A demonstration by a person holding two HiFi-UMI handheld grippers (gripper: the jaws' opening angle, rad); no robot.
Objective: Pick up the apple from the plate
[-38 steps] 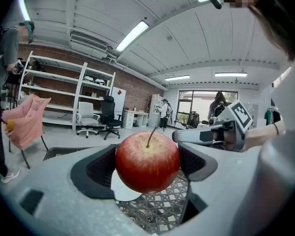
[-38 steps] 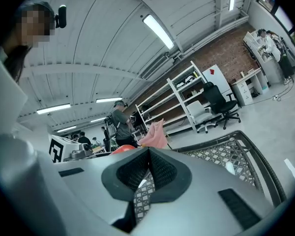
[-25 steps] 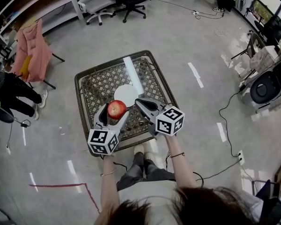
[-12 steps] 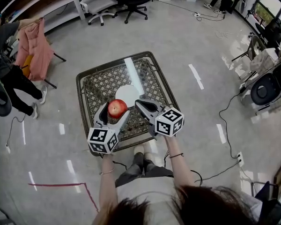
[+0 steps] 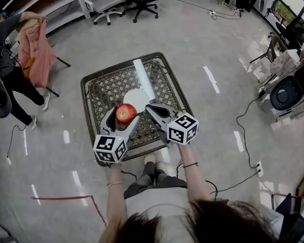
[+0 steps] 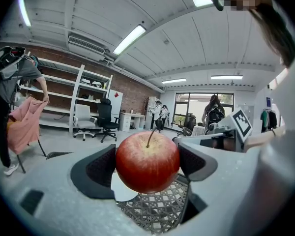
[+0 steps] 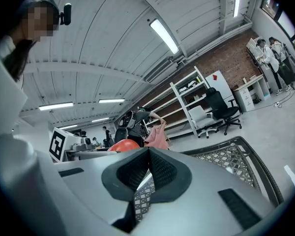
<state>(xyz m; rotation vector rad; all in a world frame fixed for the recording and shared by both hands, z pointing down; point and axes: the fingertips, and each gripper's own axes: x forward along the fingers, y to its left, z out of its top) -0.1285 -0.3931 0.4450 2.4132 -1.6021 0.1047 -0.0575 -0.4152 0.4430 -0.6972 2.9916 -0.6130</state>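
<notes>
Clamping apple (image 5: 125,113), L gripper (image 5: 123,117) above plate (image 5: 137,98)

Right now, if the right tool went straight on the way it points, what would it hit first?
Probably nothing close. The right tool, shut and roughly level, aims over the plate and passes beside the apple. Depth is unclear, though.

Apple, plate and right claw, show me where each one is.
apple (image 6: 147,161), left gripper view, red skin.
plate (image 5: 136,96), head view, bare white top.
right claw (image 7: 148,163), right gripper view, where its shut tips meet.
</notes>
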